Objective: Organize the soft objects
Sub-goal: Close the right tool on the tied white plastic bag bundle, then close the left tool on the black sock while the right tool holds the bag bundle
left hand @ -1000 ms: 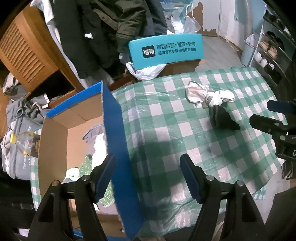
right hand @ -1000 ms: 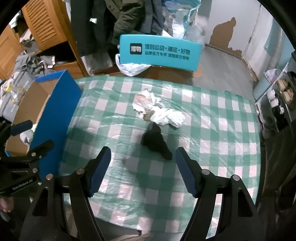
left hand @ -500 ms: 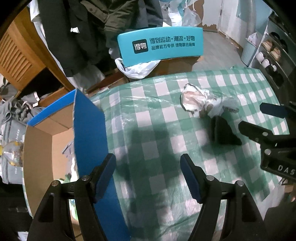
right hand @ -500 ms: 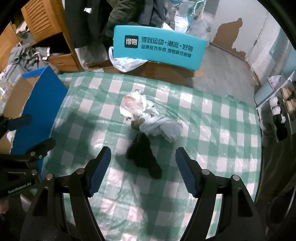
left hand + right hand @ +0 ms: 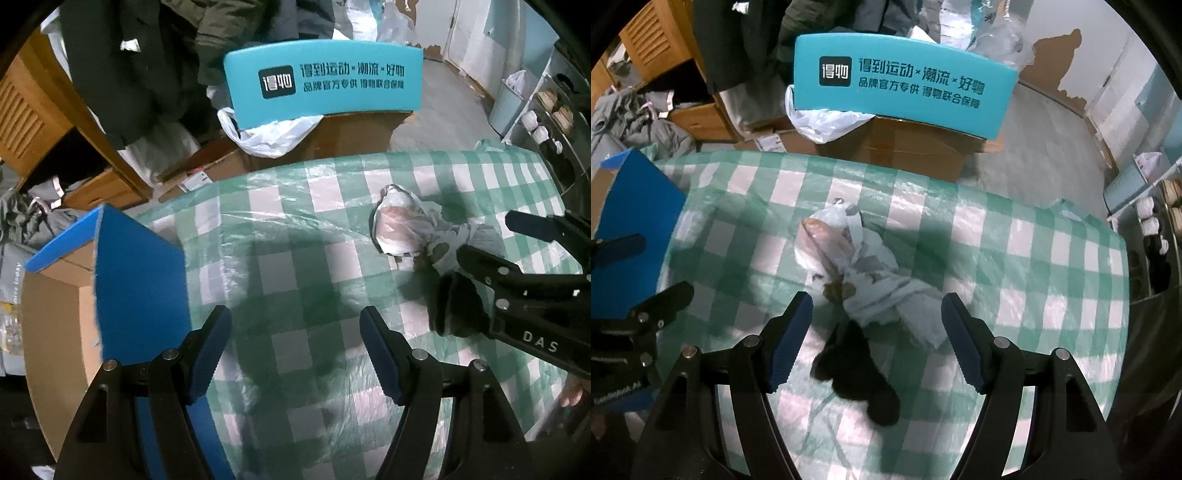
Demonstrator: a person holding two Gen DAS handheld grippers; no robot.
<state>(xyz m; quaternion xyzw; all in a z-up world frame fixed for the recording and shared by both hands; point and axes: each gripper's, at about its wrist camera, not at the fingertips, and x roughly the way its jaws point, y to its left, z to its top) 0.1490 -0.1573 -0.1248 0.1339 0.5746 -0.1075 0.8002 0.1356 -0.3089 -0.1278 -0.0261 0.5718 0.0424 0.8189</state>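
A black soft item [image 5: 857, 373] lies on the green-checked tablecloth [image 5: 1015, 240], with a crumpled white cloth bundle [image 5: 849, 251] just beyond it. My right gripper [image 5: 877, 314] hangs open above both, its fingers [image 5: 790, 339] either side of the black item without touching it. In the left wrist view the bundle [image 5: 402, 229] and the black item [image 5: 458, 310] lie to the right, partly hidden by the right gripper [image 5: 487, 238]. Empty and open, my left gripper [image 5: 295, 332] is over bare cloth, beside the blue-sided cardboard box [image 5: 140, 280].
A teal chair back with printed text [image 5: 321, 85] stands behind the table's far edge, over a brown carton and a white plastic bag [image 5: 269, 136]. Dark coats hang at the back left by wooden furniture. Shelves with shoes stand at the right.
Both grippers have moved forward over the table and lower. The box has slid to the left edge of the left view. The black item now sits between the right fingers.
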